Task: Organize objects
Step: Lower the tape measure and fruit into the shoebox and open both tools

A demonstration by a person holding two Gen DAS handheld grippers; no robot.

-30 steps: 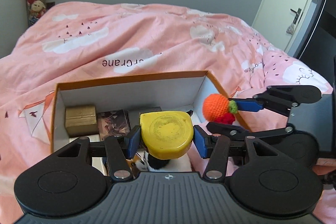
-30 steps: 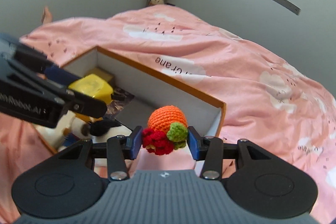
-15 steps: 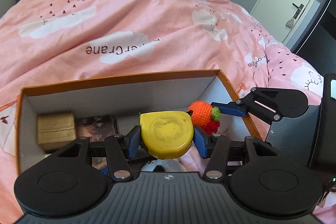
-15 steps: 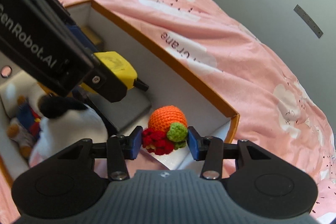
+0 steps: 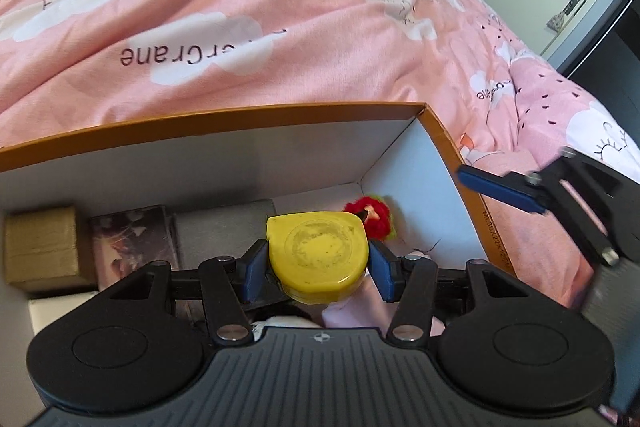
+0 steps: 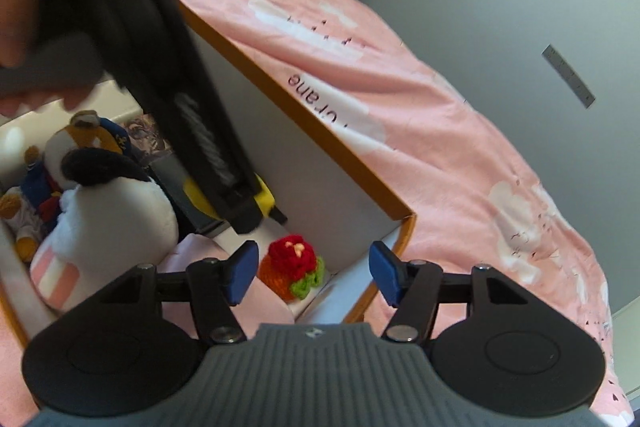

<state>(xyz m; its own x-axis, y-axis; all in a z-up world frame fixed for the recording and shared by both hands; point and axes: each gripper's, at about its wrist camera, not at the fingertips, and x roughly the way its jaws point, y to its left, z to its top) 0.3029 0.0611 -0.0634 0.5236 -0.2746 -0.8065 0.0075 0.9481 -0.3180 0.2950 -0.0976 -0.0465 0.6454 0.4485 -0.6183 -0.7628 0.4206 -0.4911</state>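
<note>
- Left gripper point(image 5: 318, 269): both blue pads pressed against the sides of a yellow tape measure point(image 5: 318, 259); grip firm, pointing steeply down.
- Right gripper point(image 6: 314, 269): jaws opening, pads well apart and clear of the crocheted toy point(image 6: 292, 271), which lies below and between them, nearer the left pad.
- Person's hand point(image 6: 24, 39), seen in the right wrist view, wraps the left gripper's handle; fingertips show at the lower edge. Blurred.
- Right gripper's blue finger point(image 5: 500, 189) shows in the left wrist view, blurred.
</note>
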